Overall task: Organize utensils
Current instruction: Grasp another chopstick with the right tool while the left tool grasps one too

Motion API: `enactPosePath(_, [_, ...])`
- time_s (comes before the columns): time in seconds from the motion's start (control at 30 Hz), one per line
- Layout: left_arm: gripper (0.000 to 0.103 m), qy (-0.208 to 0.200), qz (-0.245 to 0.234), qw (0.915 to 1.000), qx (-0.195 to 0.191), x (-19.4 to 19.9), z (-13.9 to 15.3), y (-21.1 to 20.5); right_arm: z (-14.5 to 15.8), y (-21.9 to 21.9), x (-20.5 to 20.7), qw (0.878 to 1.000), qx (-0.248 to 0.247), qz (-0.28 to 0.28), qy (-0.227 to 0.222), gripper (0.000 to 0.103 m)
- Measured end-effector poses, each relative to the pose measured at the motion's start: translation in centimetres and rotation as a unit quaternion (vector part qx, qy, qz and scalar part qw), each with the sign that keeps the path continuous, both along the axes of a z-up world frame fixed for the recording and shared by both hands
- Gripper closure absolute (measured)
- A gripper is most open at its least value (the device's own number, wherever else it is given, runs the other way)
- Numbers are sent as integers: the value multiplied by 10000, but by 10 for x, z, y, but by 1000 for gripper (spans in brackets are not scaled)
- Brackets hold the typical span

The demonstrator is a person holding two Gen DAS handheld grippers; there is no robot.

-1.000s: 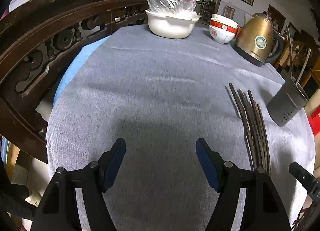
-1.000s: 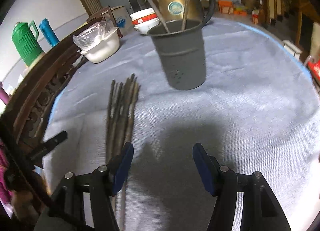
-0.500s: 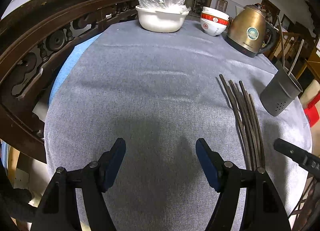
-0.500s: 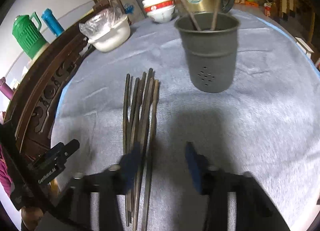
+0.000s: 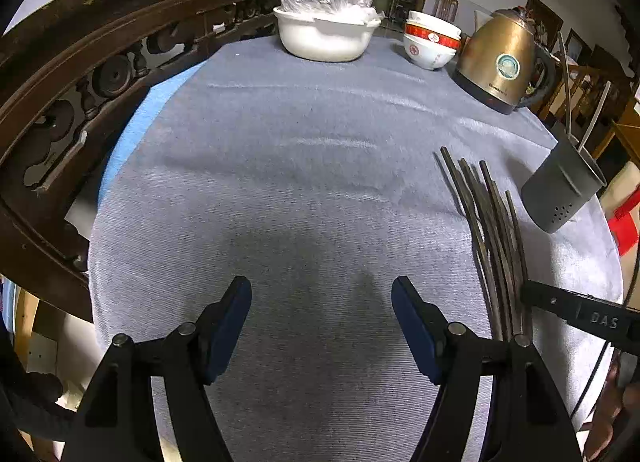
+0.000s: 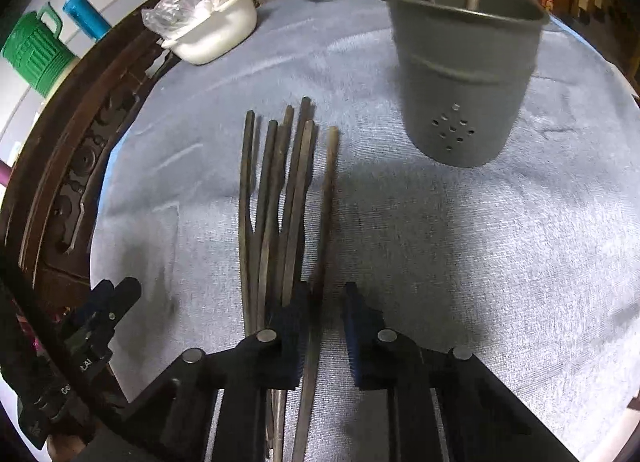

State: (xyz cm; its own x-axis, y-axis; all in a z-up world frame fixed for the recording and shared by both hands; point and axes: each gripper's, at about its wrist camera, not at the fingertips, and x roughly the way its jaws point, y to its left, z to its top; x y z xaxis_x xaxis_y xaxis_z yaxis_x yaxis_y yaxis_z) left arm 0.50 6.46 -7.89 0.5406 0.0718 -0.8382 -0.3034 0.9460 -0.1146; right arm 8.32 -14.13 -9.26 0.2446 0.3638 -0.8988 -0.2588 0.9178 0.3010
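Near the table's front edge, the right hand-held gripper (image 6: 324,326) has just been closing, narrow now, around one chopstick (image 6: 326,197) of the bundle; next, lift it into the grey holder (image 6: 464,73); left hand-held gripper (image 5: 320,326) hovers wide, empty

A: Left gripper (image 5: 321,326): black plastic linkage arms, round silver pivot pins, dark blue pads (image 5: 412,328) on the fingers.

B: Right gripper (image 6: 325,336): same build, black with blue pads (image 6: 357,338). White lettering marks its black side, seen from the left wrist.
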Motion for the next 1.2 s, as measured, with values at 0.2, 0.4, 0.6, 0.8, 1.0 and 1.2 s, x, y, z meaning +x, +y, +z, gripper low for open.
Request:
enactPosePath(0.2, [30, 136, -181, 9993, -304, 13, 5, -7, 0, 5, 7, 9996, -204, 205, -24, 95])
enactPosePath(0.4, [30, 415, -274, 9923, -1132, 46, 11, -17, -1, -14, 7, 9994, -189, 276, 14, 96])
enactPosePath(0.6, [31, 861, -291, 9882, -1234, 80, 8, -40, -5, -22, 8, 9995, 26, 302, 37, 95])
enactPosePath(0.8, [45, 1312, -349, 9849, -1071, 102, -1, -57, -6, -29, 8, 9992, 184, 351, 52, 95])
enactPosePath(1.0, [60, 1525, -441, 9828, -939, 107, -11, -67, -8, -36, 8, 9986, 388, 351, 85, 95])
enactPosePath(1.2, [98, 1728, -645, 9788, -895, 107, -16, -69, -9, -36, 10, 9983, 404, 394, 114, 95])
